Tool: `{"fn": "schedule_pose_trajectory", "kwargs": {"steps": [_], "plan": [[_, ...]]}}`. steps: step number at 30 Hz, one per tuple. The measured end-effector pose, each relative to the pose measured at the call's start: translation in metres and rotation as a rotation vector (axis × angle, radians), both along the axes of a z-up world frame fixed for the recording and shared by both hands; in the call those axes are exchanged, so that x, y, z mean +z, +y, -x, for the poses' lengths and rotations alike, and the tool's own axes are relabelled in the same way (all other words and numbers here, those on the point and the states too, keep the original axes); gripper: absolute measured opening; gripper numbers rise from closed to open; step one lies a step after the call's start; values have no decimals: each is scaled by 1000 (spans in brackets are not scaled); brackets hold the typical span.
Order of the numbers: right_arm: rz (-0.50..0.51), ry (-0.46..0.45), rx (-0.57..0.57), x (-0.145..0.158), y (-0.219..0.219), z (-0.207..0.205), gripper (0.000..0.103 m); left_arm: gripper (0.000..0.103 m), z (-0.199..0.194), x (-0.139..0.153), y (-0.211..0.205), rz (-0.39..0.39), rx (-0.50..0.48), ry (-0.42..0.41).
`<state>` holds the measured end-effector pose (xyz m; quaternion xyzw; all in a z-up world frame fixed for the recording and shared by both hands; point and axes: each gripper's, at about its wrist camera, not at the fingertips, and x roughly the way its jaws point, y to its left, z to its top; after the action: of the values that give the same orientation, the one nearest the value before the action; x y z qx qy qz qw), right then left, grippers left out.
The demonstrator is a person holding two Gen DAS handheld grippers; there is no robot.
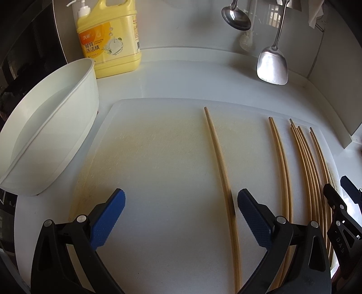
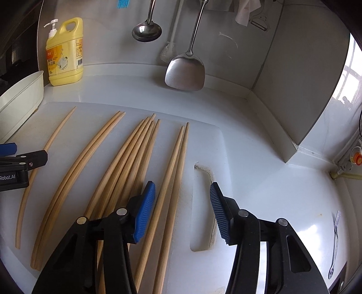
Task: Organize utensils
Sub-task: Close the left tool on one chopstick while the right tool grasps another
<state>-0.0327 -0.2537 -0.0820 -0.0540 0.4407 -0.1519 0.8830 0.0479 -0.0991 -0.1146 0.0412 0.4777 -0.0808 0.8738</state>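
Note:
Wooden chopsticks lie side by side on a white cutting board (image 1: 158,147). A single chopstick (image 1: 217,149) lies furthest left, then a pair (image 1: 280,153), a bundle of several (image 1: 310,162) and a second pair (image 2: 176,162). My left gripper (image 1: 181,196) is open just above the board; the single chopstick passes between its fingers, close to the right one, and is not pinched. My right gripper (image 2: 182,187) is open too. The right-hand pair runs between its fingers, next to the left pad (image 2: 144,214), and is not pressed.
A white tub (image 1: 52,126) stands left of the board, with a yellow detergent bottle (image 1: 110,38) behind it. A ladle (image 1: 235,15) and a steel spatula (image 1: 272,65) hang on the back wall. A fork (image 2: 336,239) lies on the counter at right. The wall corner closes in on the right.

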Motion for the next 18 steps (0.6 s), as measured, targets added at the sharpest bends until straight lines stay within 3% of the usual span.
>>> {"fn": "schedule_pose_trajectory", "kwargs": {"steps": [6,16,18], "plan": [[-25,-63,-41,12,-6,10,50,98,0,0,-1,0,1,2],[11,12,-54,-1,-5,7,49,98,0,0,0,0,0,1],[17,11,-43,-2,-3,7,44,98,1,0,-1,-1,3,-1]]}}
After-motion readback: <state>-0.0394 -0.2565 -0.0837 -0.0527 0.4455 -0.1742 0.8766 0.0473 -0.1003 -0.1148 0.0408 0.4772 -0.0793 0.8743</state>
